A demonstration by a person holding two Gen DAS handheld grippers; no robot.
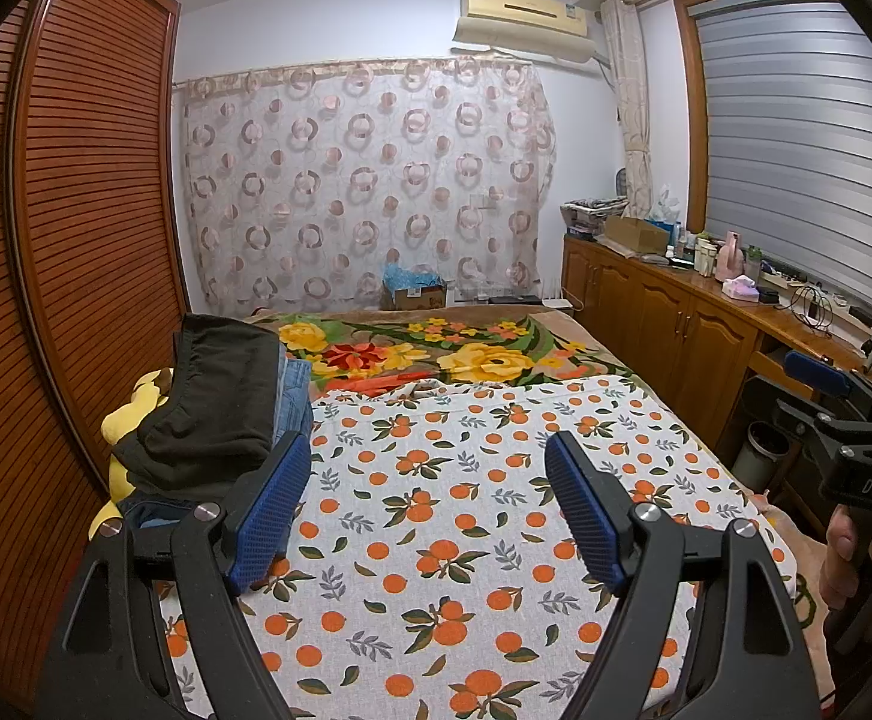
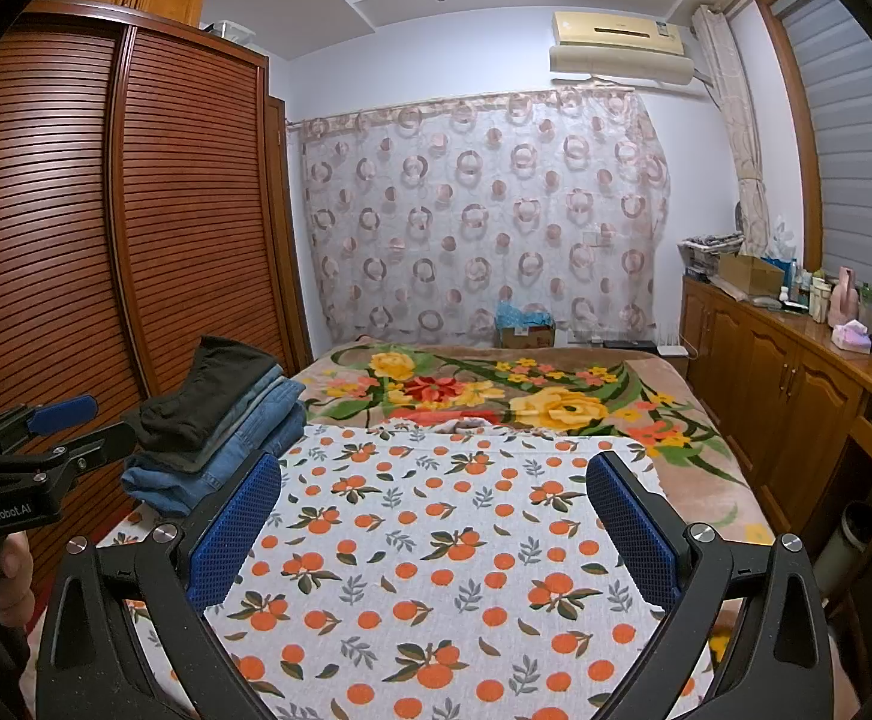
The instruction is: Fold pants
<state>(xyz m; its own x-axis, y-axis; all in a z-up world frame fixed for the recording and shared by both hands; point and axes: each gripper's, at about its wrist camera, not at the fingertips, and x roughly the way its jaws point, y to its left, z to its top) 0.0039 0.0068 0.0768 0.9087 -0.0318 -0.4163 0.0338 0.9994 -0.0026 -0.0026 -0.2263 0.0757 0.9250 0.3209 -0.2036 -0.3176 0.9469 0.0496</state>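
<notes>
A stack of folded pants lies at the left edge of the bed: dark pants (image 1: 220,396) on top, blue jeans (image 1: 295,396) beneath. It also shows in the right wrist view, with the dark pants (image 2: 208,396) over the jeans (image 2: 226,462). My left gripper (image 1: 430,468) is open and empty above the orange-print cloth (image 1: 436,510), just right of the stack. My right gripper (image 2: 436,486) is open and empty above the same cloth (image 2: 436,540). The right gripper also shows at the right edge of the left wrist view (image 1: 820,384), and the left gripper at the left edge of the right wrist view (image 2: 76,420).
A floral blanket (image 1: 436,354) covers the far bed. A slatted wooden wardrobe (image 1: 76,240) stands close on the left. A wooden cabinet (image 1: 676,324) with bottles and clutter runs along the right. A bin (image 1: 763,450) stands beside the bed. A cardboard box (image 1: 415,294) sits by the curtain.
</notes>
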